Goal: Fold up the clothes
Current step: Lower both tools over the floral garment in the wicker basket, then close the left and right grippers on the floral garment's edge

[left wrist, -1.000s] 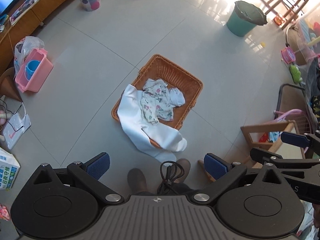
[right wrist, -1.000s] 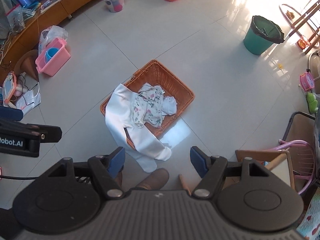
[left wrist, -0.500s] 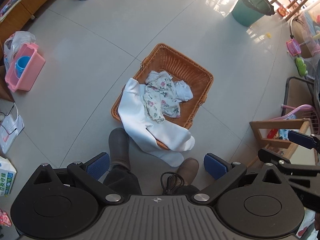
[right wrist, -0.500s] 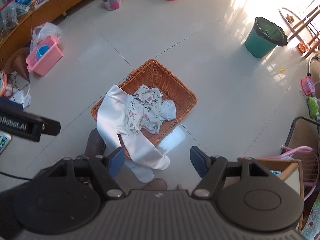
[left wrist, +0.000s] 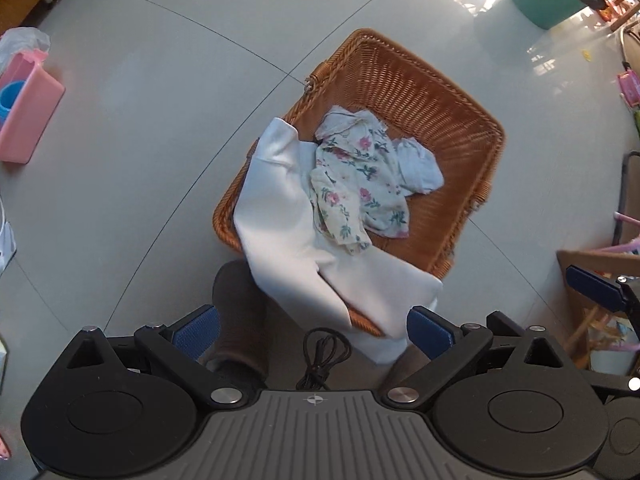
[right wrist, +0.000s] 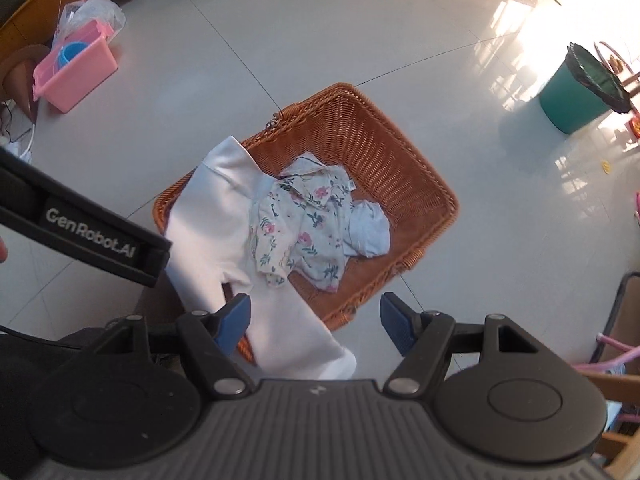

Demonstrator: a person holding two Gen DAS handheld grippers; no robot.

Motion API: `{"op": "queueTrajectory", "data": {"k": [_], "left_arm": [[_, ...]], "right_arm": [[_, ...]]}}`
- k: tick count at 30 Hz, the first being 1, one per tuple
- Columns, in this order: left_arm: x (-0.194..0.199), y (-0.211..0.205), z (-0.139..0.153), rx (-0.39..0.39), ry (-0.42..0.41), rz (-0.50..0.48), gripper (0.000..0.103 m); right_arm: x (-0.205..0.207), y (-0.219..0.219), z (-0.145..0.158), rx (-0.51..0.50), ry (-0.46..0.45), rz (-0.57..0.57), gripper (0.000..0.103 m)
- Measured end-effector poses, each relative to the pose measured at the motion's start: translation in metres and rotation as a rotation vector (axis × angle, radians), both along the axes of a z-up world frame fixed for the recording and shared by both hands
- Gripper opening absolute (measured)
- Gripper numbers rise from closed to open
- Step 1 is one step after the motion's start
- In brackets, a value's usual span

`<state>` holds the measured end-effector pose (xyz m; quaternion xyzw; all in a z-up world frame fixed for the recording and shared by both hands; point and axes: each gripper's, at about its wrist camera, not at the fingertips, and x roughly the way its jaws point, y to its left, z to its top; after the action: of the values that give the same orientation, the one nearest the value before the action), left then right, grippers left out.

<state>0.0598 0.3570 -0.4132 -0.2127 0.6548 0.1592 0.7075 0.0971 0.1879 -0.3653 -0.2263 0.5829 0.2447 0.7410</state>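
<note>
— Where are the clothes?
— In the basket [left wrist: 452, 92]; white trousers [left wrist: 280, 236] trail over its near rim, lengthwise toward us.
— Hand-held grippers?
— Left [left wrist: 312, 332] and right [right wrist: 316, 320] both above, fingers apart, empty; left looks nearer.

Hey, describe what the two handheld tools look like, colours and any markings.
Both are black plastic. The left tool and right tool each carry two blue ribbed pads on angled arms with silver pivot screws, plus a ridged grey centre plate. White "GenRobot.AI" lettering marks the left one's side.
</note>
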Motion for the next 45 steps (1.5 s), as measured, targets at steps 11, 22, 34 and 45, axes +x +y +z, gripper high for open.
{"op": "queueTrajectory", "data": {"k": [11,22,34,45], "left_arm": [[0.061,0.011,-0.085,0.014,-0.043,-0.024,0.099],[0.097,0.020,-0.151,-0.011,-0.044,-0.048,0.099],[0.130,0.022,-0.218,-0.059,-0.009,-0.072,0.099],[0.149,0.014,-0.273,-0.103,0.073,-0.153,0.099]], "right_arm": [[0.018,0.021,-0.090,0.004,0.046,-0.082,0.068],[0.043,0.020,-0.153,0.058,0.111,-0.241,0.046],[0.069,0.016,-0.214,0.165,0.206,-0.403,0.046],[0.064,0.011,-0.255,0.205,0.284,-0.528,0.046]]}}
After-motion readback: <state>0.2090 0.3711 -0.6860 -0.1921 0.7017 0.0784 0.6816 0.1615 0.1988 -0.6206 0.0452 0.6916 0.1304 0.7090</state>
